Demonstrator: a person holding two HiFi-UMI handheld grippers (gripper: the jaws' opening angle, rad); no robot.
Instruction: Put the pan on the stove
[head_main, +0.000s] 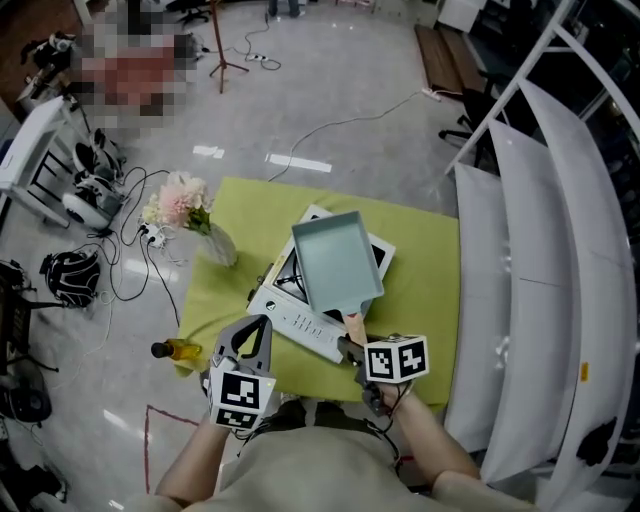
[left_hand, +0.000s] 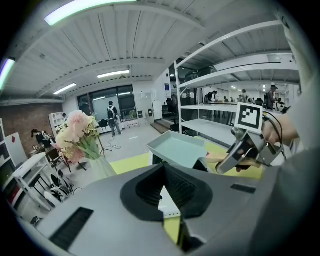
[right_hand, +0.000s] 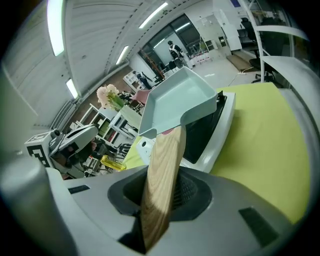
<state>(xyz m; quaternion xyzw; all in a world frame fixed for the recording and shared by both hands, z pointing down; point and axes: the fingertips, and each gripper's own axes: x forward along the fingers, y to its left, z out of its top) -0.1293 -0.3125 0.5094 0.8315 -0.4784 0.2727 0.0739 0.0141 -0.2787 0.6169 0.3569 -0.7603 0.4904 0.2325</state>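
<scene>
A pale teal square pan (head_main: 335, 260) with a wooden handle (head_main: 354, 325) hangs over the black top of the white stove (head_main: 300, 322) on the green table. My right gripper (head_main: 352, 345) is shut on that handle (right_hand: 162, 175). In the right gripper view the pan (right_hand: 180, 97) sits slightly above the stove (right_hand: 222, 122). Whether the pan touches the stove I cannot tell. My left gripper (head_main: 262, 325) hovers at the table's front left, shut and empty. From the left gripper (left_hand: 165, 170) I see the pan (left_hand: 180, 150) and the right gripper (left_hand: 240, 152).
A vase of pink flowers (head_main: 190, 210) stands at the table's back left corner. A bottle of yellow oil (head_main: 175, 350) is at the front left edge. White shelving (head_main: 540, 250) runs close along the right side. Cables and gear lie on the floor to the left.
</scene>
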